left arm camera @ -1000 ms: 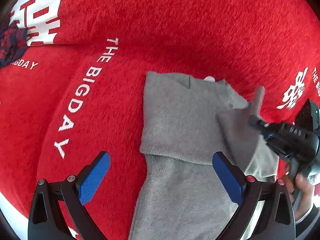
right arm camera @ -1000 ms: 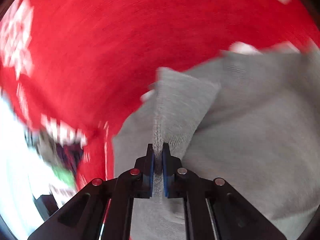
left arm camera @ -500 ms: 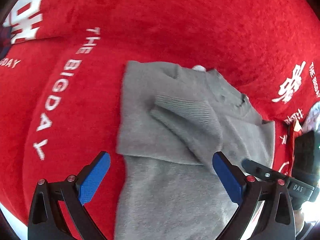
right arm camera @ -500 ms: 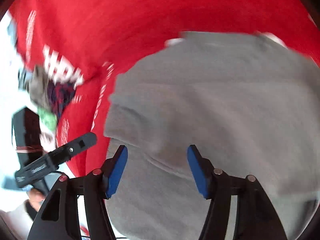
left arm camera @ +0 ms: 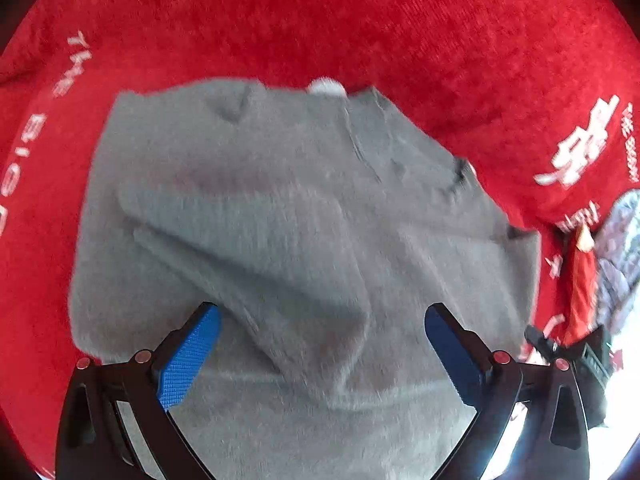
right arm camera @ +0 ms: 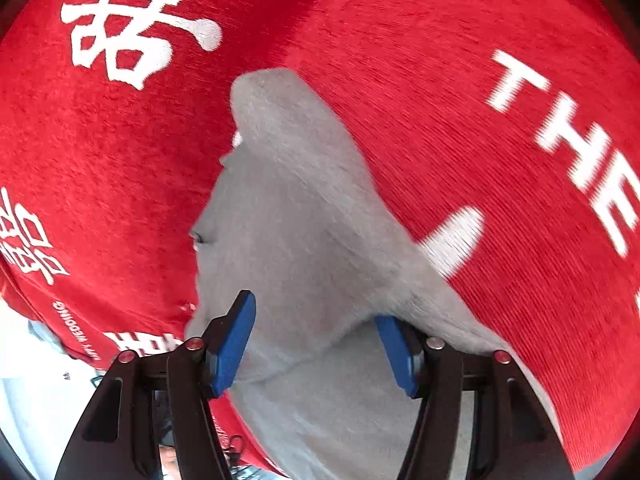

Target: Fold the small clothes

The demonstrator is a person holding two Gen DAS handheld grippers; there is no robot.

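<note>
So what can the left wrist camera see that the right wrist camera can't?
Only the left wrist view shows the grey sweater almost whole, with a sleeve folded across its body, and the left gripper open above it. Only the right wrist view shows the big white character printed on the cloth, and the right gripper, whose jaws have just been closing, astride a ridge of sweater; whether the pads press it is unclear. Both show the sweater lying on the red cloth.

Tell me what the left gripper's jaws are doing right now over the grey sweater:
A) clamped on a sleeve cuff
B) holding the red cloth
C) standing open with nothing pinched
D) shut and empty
C: the left gripper has its blue pads wide apart above the grey sweater, pressing on nothing.
</note>
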